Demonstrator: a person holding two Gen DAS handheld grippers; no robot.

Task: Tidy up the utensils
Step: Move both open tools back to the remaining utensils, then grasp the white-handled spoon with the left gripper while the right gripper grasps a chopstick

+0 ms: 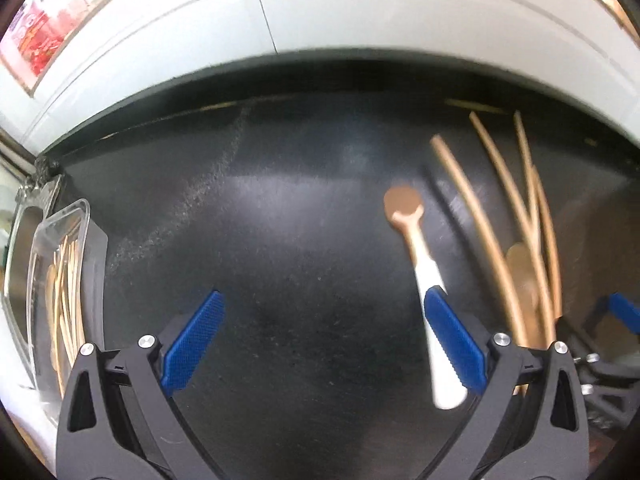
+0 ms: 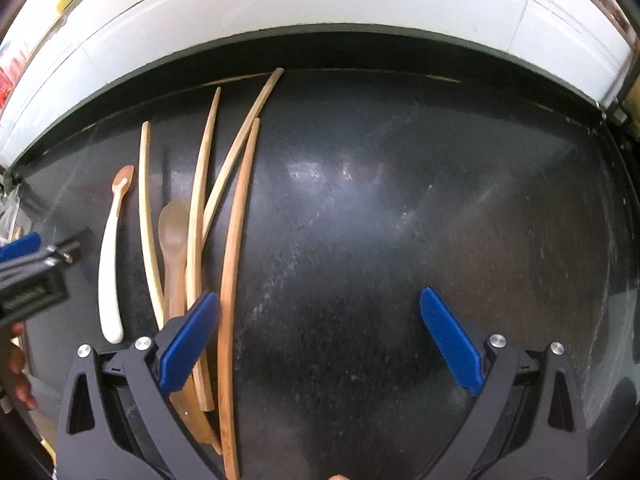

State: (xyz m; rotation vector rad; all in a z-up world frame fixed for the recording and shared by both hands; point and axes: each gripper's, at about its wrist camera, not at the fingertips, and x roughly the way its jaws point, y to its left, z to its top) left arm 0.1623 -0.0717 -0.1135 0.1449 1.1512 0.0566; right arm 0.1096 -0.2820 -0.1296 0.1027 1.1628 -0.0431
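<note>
Right wrist: 4 chopsticks (image 2: 232,280) beside white spoon (image 2: 111,264).

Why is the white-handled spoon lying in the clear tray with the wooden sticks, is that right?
Not quite. The white-handled spoon lies on the black counter, left of the loose wooden sticks, as the right wrist view shows. The clear tray holds other sticks.
</note>
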